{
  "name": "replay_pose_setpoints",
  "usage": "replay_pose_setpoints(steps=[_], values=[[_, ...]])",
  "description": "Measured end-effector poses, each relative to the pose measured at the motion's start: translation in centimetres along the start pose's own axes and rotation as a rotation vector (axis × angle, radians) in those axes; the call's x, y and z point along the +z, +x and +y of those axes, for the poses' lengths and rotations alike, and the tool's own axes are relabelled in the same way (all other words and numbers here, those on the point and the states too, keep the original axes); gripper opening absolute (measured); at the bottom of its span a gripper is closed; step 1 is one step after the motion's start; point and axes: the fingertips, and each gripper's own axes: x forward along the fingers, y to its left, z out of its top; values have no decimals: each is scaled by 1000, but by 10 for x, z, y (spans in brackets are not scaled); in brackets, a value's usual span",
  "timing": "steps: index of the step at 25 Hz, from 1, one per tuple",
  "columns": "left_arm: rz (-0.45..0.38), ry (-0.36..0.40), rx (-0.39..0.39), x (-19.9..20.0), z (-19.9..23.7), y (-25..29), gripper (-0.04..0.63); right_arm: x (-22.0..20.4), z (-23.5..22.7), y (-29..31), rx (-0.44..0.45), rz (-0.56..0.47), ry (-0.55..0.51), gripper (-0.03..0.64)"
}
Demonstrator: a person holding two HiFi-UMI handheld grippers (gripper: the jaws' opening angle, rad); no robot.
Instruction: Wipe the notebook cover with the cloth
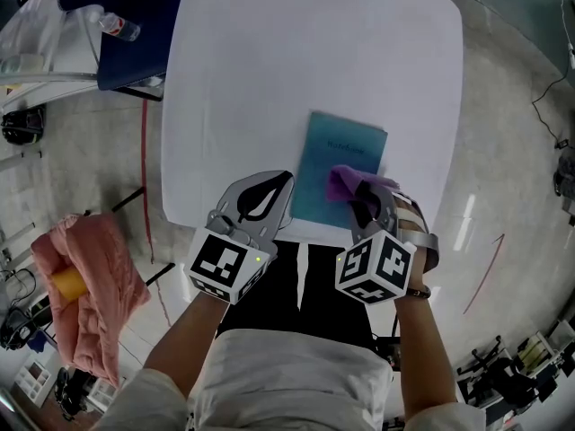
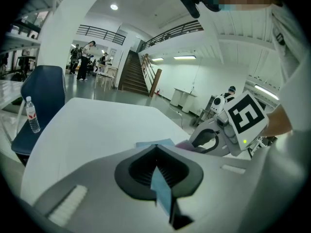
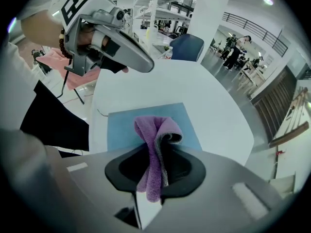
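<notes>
A blue notebook lies flat near the front edge of the white table. My left gripper is shut on the notebook's near left edge; in the left gripper view a blue sliver of the notebook stands between the jaws of the gripper. My right gripper is shut on a purple cloth, whose bunched end rests on the near right part of the cover. In the right gripper view the cloth hangs out of the gripper over the notebook.
A blue chair with a water bottle on it stands at the table's far left corner. A pink blanket holding an orange object lies on the floor to the left. The table's front edge is just under both grippers.
</notes>
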Motion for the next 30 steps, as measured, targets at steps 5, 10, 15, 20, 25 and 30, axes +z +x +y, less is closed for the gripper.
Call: replay_pose_setpoints(steps=[5, 10, 15, 20, 25, 30], values=[[3, -9, 11, 3, 13, 3, 2, 11, -28, 8, -42, -4, 4, 100], [1, -21, 21, 8, 25, 4, 0, 25, -48, 15, -60, -3, -1, 100], [-1, -30, 36, 14, 37, 5, 1, 44, -64, 20, -72, -13, -32, 100], [-5, -44, 54, 15, 48, 2, 0, 57, -75, 29, -75, -11, -52, 100], [-6, -59, 70, 15, 57, -2, 0, 64, -77, 42, -62, 8, -78, 100], [-6, -67, 74, 12, 64, -5, 2, 65, -69, 53, -39, 31, -81, 100]])
